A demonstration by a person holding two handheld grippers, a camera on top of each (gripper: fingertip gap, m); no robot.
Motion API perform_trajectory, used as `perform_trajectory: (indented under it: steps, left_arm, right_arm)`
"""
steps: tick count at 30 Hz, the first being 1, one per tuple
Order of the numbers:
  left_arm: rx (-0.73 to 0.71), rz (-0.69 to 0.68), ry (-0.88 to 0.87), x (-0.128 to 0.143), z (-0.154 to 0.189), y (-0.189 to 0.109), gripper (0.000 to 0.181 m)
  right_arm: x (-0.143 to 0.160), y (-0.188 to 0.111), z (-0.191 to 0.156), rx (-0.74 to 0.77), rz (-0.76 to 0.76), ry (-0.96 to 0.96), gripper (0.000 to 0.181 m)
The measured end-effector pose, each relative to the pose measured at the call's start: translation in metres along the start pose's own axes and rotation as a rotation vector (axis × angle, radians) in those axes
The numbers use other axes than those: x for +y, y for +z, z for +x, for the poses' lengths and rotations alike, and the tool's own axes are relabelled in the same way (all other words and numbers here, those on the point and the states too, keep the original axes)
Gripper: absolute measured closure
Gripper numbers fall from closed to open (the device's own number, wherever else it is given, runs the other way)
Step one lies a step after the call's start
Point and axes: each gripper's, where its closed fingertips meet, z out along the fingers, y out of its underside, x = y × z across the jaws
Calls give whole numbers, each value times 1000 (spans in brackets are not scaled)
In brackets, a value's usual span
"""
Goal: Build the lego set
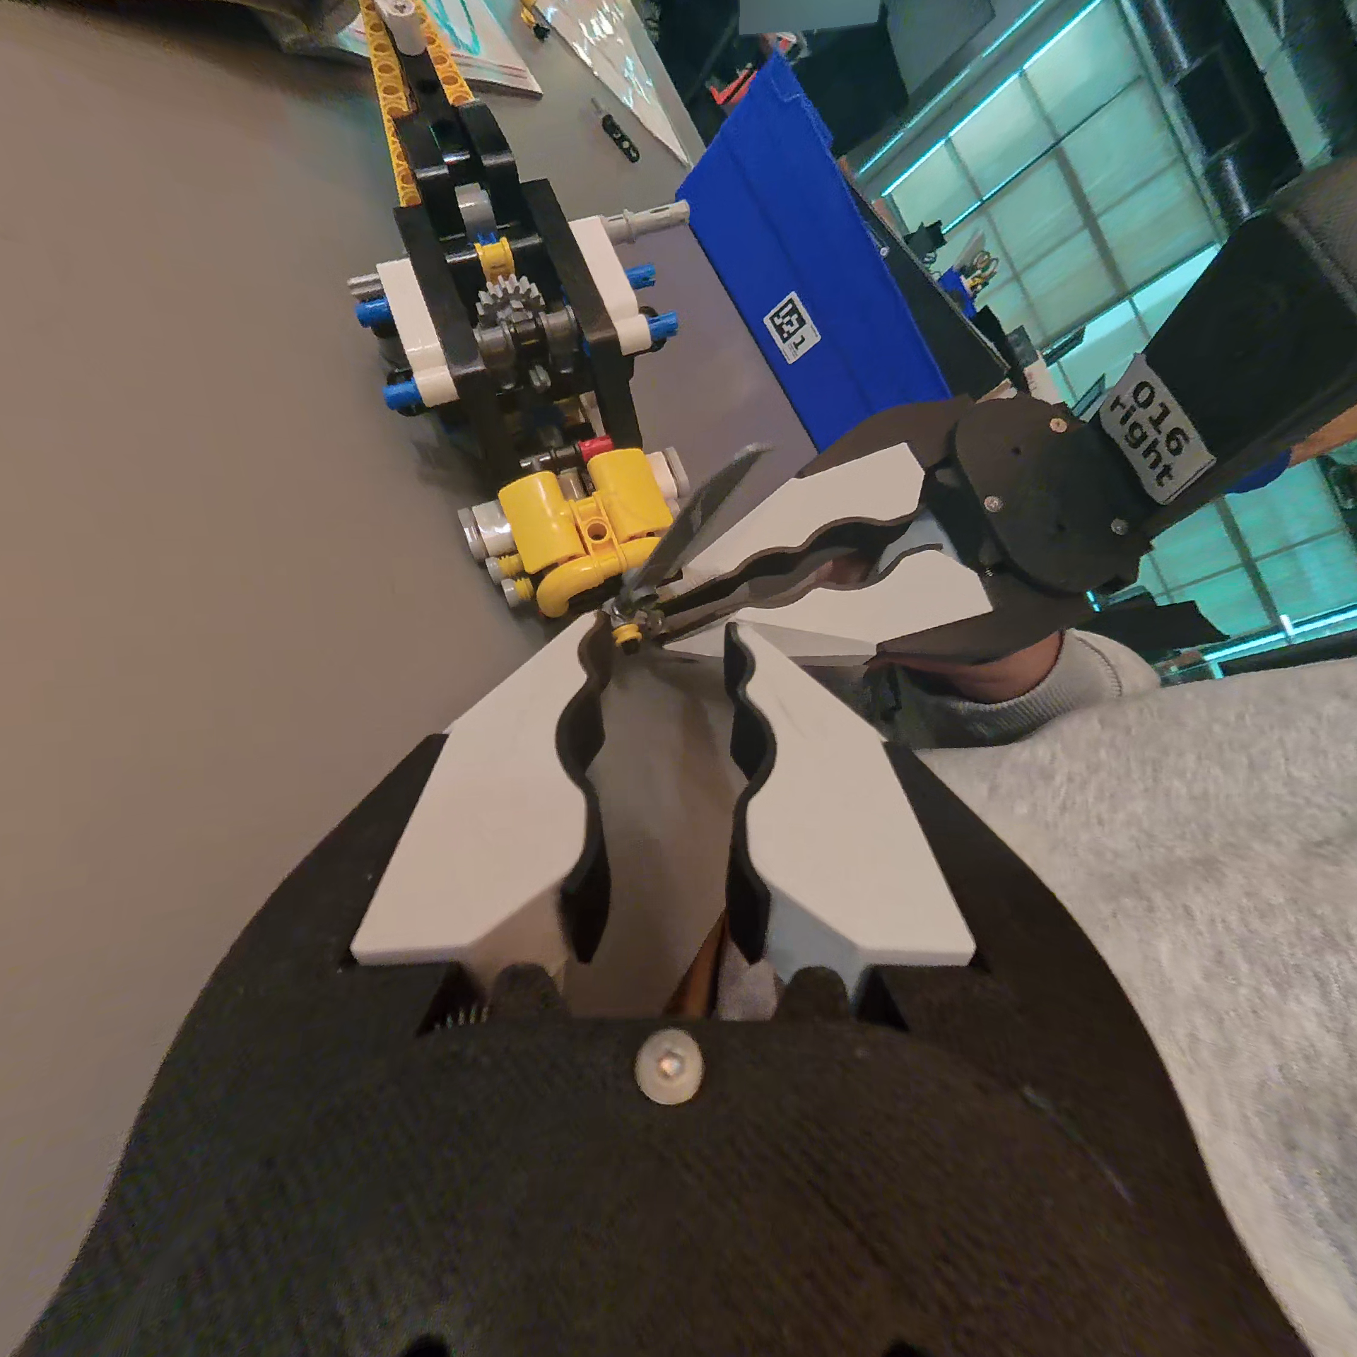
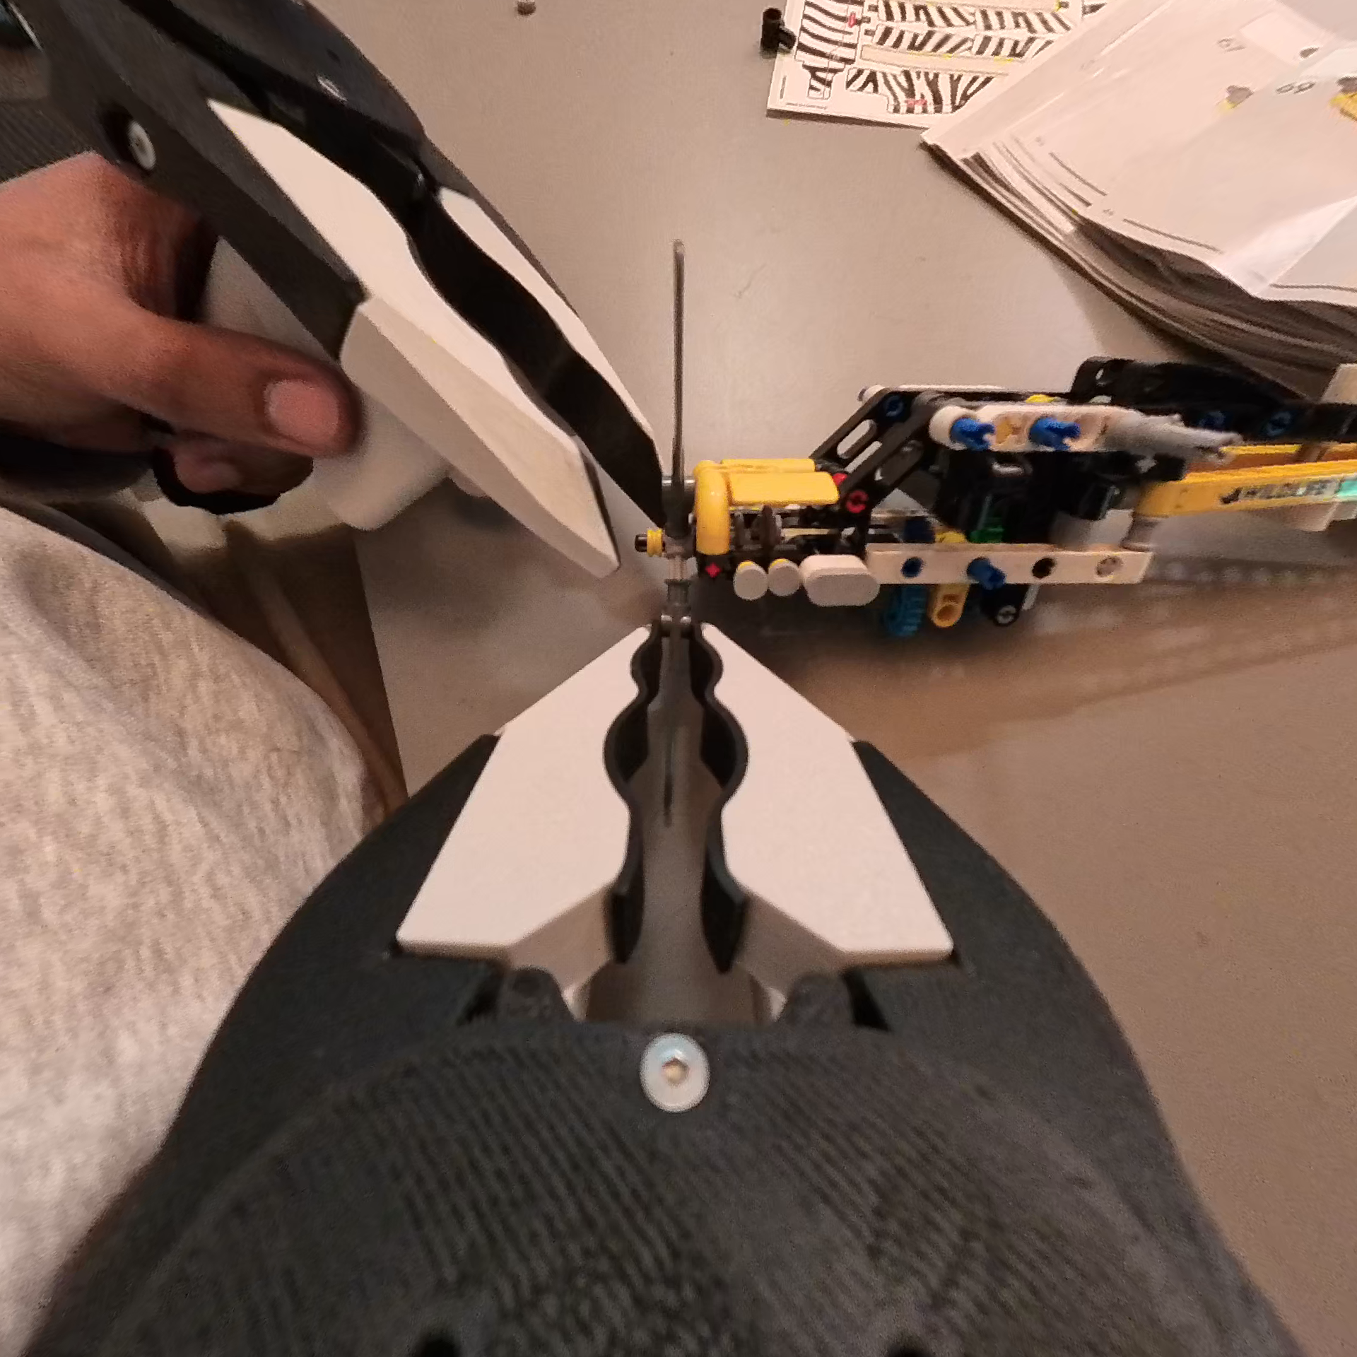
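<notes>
The Lego model (image 1: 514,338) lies on the grey table (image 1: 183,514), with a black frame, white beams, blue pins and a yellow engine block (image 1: 580,521) at its near end. It also shows in the right wrist view (image 2: 954,514). A dark grey propeller (image 1: 705,514) sits on a yellow-tipped axle (image 1: 626,635) at that end. In the right wrist view the propeller (image 2: 679,367) is edge-on. My right gripper (image 2: 675,631) is shut on its lower blade. My left gripper (image 1: 668,628) is slightly open, its left fingertip against the axle tip.
A blue bin (image 1: 808,279) stands beyond the table's edge on the right. An instruction booklet (image 2: 1175,183) and a striped sticker sheet (image 2: 918,59) lie behind the model. A small black piece (image 1: 617,136) lies loose. A person's hand (image 2: 147,330) holds the left gripper.
</notes>
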Motion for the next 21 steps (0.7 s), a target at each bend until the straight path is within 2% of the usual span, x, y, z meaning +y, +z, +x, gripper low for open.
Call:
perform_trajectory:
  steps: [1, 6, 21]
  left_arm:
    - [-11, 1, 7, 0, -1, 0, 155]
    - [-69, -8, 25, -1, -10, 0, 177]
    - [57, -18, -178, -2, -9, 1, 178]
  right_arm:
    - [0, 0, 0, 4, -3, -8, 176]
    - [1, 1, 0, 13, -14, -31, 176]
    - [-3, -2, 0, -12, 49, -76, 176]
